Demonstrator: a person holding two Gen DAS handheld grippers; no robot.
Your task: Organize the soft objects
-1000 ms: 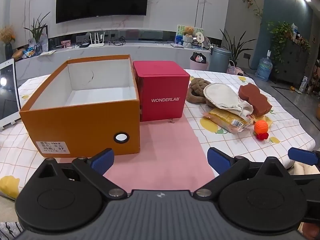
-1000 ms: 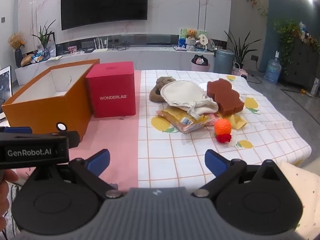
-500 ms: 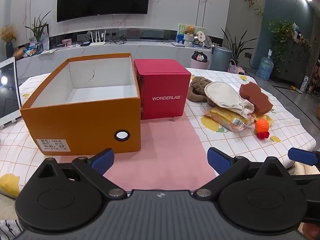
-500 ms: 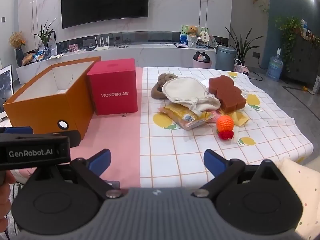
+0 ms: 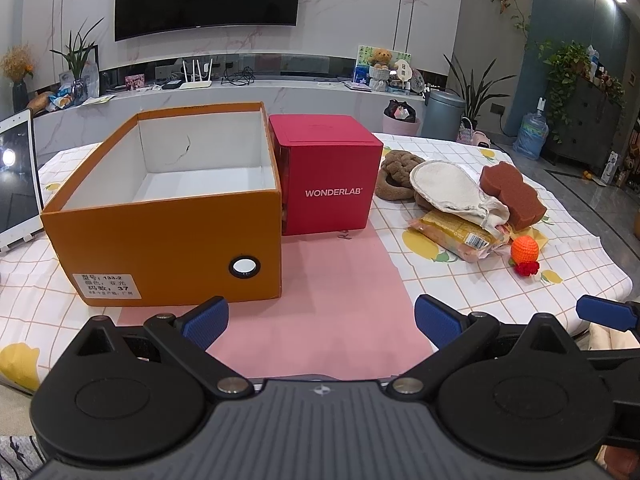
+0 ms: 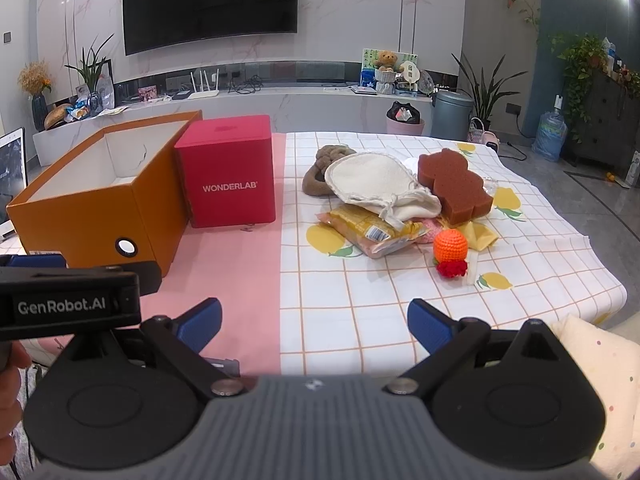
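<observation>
An open orange box (image 5: 168,236) (image 6: 92,220) with a white, empty inside stands on the table's left, a red WONDERLAB box (image 5: 332,184) (image 6: 232,176) right beside it. A pile of soft things lies to the right: a brown knotted rope ring (image 5: 394,178) (image 6: 316,178), a cream cloth mitt (image 5: 444,184) (image 6: 376,182), a brown sponge (image 5: 512,196) (image 6: 454,186), a yellow packet (image 5: 456,234) (image 6: 368,230) and an orange knitted ball (image 5: 525,251) (image 6: 450,246). My left gripper (image 5: 322,318) hovers open near the table's front edge. My right gripper (image 6: 314,320) is open too, short of the pile.
A checked tablecloth (image 6: 400,312) with a pink strip (image 5: 320,304) covers the table. A tablet (image 5: 16,184) leans at the far left. The left gripper's body (image 6: 68,300) juts into the right wrist view. Behind the table are a counter, a TV and plants.
Both grippers have edged slightly forward and up; the boxes and the pile sit a bit closer in view. Nothing on the table has moved.
</observation>
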